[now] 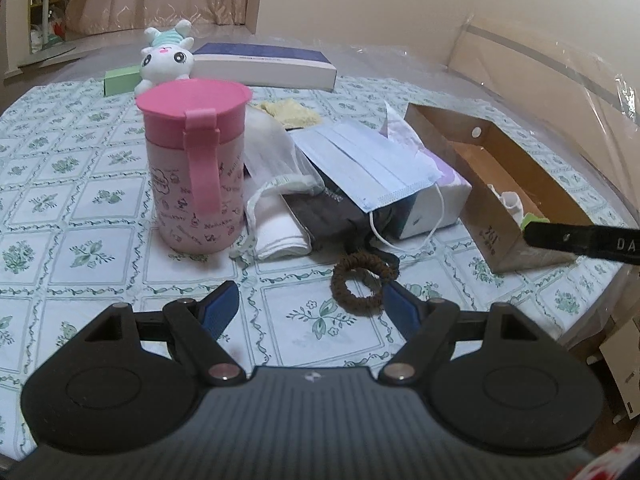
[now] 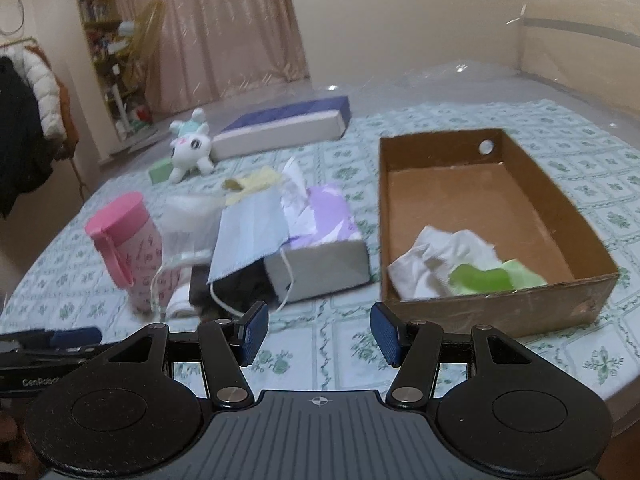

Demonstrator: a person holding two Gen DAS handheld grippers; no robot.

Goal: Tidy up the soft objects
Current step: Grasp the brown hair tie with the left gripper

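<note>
**A:** What sits where, biggest first?

**B:** A tabletop [image 2: 460, 364] in a floral cloth. On its right, an open cardboard box [image 2: 500, 308] serves as the collecting bin — a white cloth [image 2: 436, 256] and something green [image 2: 484, 278] already lie inside. Left of it, a heap: tissue pack [image 2: 320, 240], blue face mask [image 1: 372, 160], folded white cloth [image 1: 280, 236], dark fabric beneath, partly covered. A pink cup [image 1: 192, 168] stands beside it.

**A:** And the grippers?

**B:** Left gripper [image 1: 312, 304] has empty jaws spread wide, near a brown scrunchie [image 1: 356, 280] — probably the next pick. Right gripper [image 2: 316, 336] is also agape, empty. The scrunchie is cut off in the right view; the green item is blurred.
</note>
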